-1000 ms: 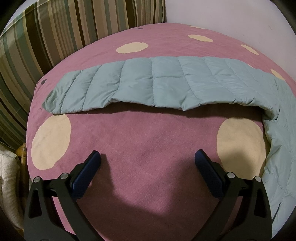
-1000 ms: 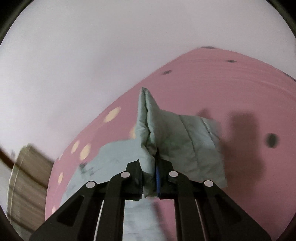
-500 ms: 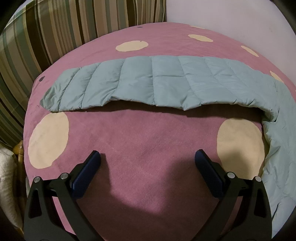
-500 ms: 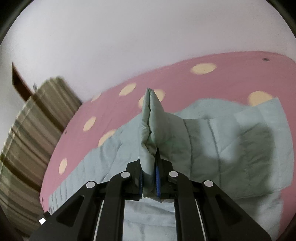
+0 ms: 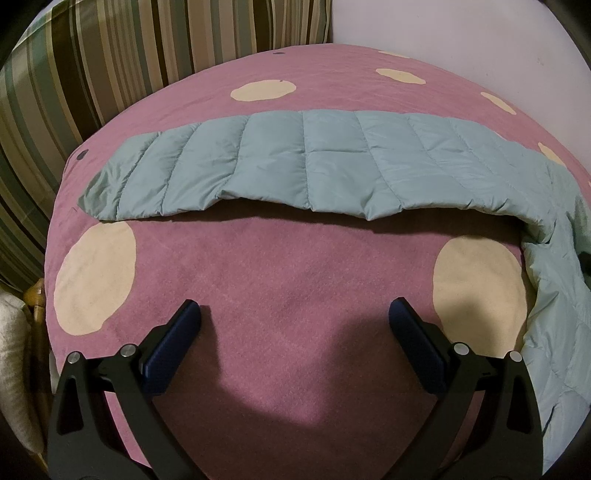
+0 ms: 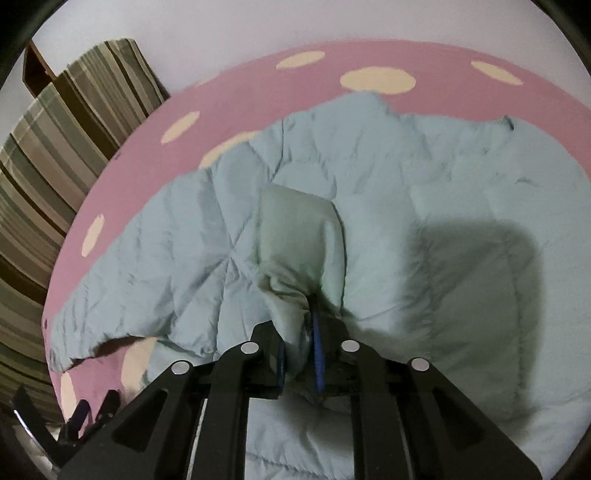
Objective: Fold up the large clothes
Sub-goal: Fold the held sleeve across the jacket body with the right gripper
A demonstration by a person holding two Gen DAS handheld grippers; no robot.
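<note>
Our right claw (image 6: 299, 354) is easing apart around a bunched fold of the puffy jacket (image 6: 406, 206) sprawling on the bed (image 5: 295, 288); our left claw (image 5: 295, 325) is hanging spread, empty. Soft, slippery: we're pinching seams.

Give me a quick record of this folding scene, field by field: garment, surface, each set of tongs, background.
garment: pale blue quilted jacket, spread out, one sleeve stretched sideways
surface: pink bedspread with cream dots
left tongs: wide open, empty, over bare bedspread
right tongs: jaws opening, bunched jacket fabric between them
background: striped cushion, white wall
</note>
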